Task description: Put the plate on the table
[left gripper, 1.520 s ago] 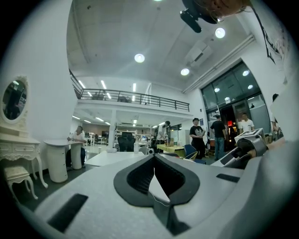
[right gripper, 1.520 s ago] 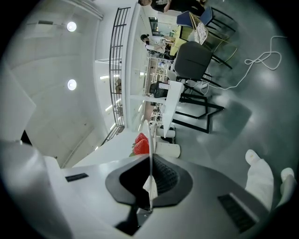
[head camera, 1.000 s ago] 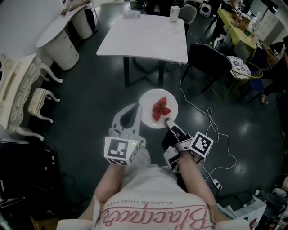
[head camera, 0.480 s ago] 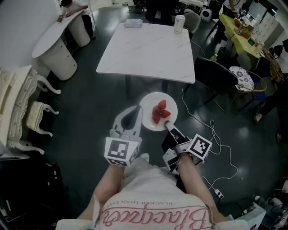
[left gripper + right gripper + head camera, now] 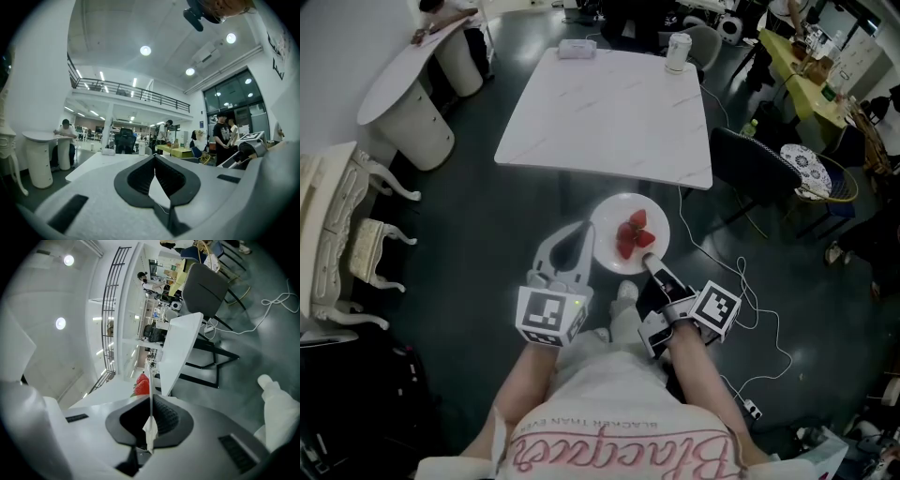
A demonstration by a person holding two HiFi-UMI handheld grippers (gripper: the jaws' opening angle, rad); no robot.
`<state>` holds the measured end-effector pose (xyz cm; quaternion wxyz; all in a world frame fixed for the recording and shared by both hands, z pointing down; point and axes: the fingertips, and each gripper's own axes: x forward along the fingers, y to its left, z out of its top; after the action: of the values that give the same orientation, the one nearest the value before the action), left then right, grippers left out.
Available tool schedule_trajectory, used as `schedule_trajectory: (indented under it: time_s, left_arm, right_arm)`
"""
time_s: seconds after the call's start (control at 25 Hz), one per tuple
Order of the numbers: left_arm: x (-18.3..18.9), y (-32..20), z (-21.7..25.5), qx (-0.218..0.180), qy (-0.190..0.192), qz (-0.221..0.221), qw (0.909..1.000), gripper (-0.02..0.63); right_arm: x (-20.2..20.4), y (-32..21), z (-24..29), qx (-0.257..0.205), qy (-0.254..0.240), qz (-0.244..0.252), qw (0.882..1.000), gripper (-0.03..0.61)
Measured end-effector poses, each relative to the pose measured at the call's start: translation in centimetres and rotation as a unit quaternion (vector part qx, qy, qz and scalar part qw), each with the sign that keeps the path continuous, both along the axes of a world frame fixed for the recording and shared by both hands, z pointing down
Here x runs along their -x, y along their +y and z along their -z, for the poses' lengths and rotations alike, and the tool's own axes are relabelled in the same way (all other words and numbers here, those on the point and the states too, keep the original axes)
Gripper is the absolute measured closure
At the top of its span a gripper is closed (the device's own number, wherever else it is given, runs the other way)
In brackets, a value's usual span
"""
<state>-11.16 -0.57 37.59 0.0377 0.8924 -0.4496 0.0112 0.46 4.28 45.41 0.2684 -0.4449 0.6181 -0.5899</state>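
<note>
A white plate point(image 5: 619, 214) with a few strawberries point(image 5: 633, 232) hangs in the air above the dark floor, short of the white square table point(image 5: 609, 108). My left gripper point(image 5: 586, 236) is shut on the plate's left rim. The right gripper point(image 5: 649, 255) is shut on its near right rim. In the right gripper view the plate point(image 5: 149, 380) runs edge-on out of the shut jaws, strawberries point(image 5: 142, 384) on its left side, the table point(image 5: 180, 348) beyond. In the left gripper view a white sliver of plate point(image 5: 157, 187) shows between the pads, with the table point(image 5: 101, 163) ahead.
A can point(image 5: 678, 52) and a small box point(image 5: 577, 49) stand at the table's far edge. A black chair point(image 5: 755, 155) is at its right and a round white table point(image 5: 403, 94) at far left. Cables point(image 5: 755, 300) lie on the floor. My white shoe point(image 5: 625, 298) shows below the plate.
The table has drawn nearer and shifted in the head view as I walk toward it. A shoe has come into view under the plate. Both grippers keep their hold.
</note>
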Motion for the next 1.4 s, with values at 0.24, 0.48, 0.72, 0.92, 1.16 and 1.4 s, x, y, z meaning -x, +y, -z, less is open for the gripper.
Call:
schedule_trajectory:
  time_s: [0.24, 0.48, 0.72, 0.92, 1.16, 1.4]
  left_arm:
    - [-1.0, -4.3, -0.1, 0.001, -0.001, 0.005, 1.0000, 0.607]
    - [-2.4, -9.2, -0.5, -0.004, -0.023, 0.012, 0.9997, 0.607]
    - [-4.5, -16.0, -0.3, -0.009, -0.030, 0.024, 0.9992, 0.607]
    - [-6.3, -21.9, -0.3, -0.007, -0.034, 0.032, 0.9989, 0.607]
    - [-8.4, -29.0, -0.2, -0.006, -0.030, 0.039, 0.9987, 0.607]
    - [-9.4, -34.6, -0.6, -0.001, -0.019, 0.055, 0.9983, 0.607]
  right_arm:
    - [-1.4, -4.3, -0.7, 0.014, -0.004, -0.004, 1.000, 0.567]
    - [-2.9, -10.1, -0.6, 0.003, -0.015, 0.002, 1.000, 0.567]
    - [-5.1, -17.3, -0.6, 0.011, -0.018, 0.013, 1.000, 0.567]
    - [-6.7, -23.6, -0.5, 0.015, -0.020, 0.022, 0.999, 0.566]
    - [-8.0, -30.9, -0.2, 0.012, -0.020, 0.046, 0.999, 0.566]
    - [-10.1, -36.6, -0.8, 0.019, 0.001, 0.054, 0.998, 0.566]
